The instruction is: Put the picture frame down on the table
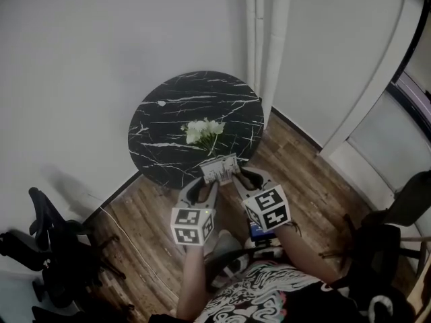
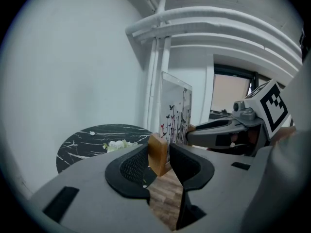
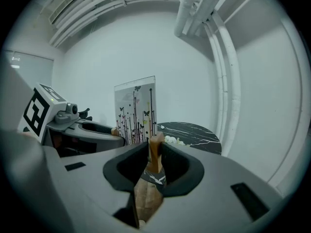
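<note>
The picture frame (image 1: 220, 169) is a clear panel printed with flowers and butterflies on a wooden base. It hangs in the air at the near edge of the round black marble table (image 1: 168, 120). My left gripper (image 1: 204, 184) is shut on one wooden end of the base (image 2: 158, 154). My right gripper (image 1: 241, 178) is shut on the other wooden end (image 3: 155, 152). In the left gripper view the panel (image 2: 176, 114) stands upright; in the right gripper view the panel (image 3: 135, 109) also stands upright, with the table (image 3: 194, 131) behind it.
A bunch of white flowers (image 1: 203, 131) lies near the table's middle. White pipes (image 1: 266, 39) run down the wall corner behind it. A black office chair (image 1: 50, 244) stands at the left and a dark chair (image 1: 384, 241) at the right, on the wooden floor (image 1: 148, 221).
</note>
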`<state>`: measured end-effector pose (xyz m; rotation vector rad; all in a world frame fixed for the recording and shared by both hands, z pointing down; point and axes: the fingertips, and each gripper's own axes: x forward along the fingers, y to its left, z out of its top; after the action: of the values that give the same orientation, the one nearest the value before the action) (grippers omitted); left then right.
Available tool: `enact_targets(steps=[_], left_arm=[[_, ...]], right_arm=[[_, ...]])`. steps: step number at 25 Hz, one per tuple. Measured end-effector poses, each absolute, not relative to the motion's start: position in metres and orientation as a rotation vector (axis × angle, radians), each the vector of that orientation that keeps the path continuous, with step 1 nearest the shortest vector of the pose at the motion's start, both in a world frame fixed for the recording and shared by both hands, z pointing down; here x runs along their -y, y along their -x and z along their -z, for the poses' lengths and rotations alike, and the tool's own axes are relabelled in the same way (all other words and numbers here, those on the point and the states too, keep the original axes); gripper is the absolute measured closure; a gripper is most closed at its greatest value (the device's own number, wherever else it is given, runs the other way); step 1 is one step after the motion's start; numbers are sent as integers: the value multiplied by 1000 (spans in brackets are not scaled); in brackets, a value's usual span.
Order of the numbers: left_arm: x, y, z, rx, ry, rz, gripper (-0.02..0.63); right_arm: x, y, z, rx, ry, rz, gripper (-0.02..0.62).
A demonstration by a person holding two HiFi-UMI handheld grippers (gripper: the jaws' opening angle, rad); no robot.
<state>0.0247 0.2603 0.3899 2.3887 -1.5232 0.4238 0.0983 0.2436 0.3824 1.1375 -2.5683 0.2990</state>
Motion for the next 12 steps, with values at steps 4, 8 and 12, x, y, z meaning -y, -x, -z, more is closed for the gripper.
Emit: enact_targets(steps=[4,8,12], left_arm=[[-258,-26,-392,1522,-2385,-432,459],[-248,-24,-393,1529,-2379,-432,459],[-230,-16,-397,1541,-2364,-430,460]], right_arm=[[-241,-100,-385,2569,-1135,-292,509],[-230,-98,-387,2572,-1129,-294,509],[-211,-90,-390,2579,-1110,-295,509]])
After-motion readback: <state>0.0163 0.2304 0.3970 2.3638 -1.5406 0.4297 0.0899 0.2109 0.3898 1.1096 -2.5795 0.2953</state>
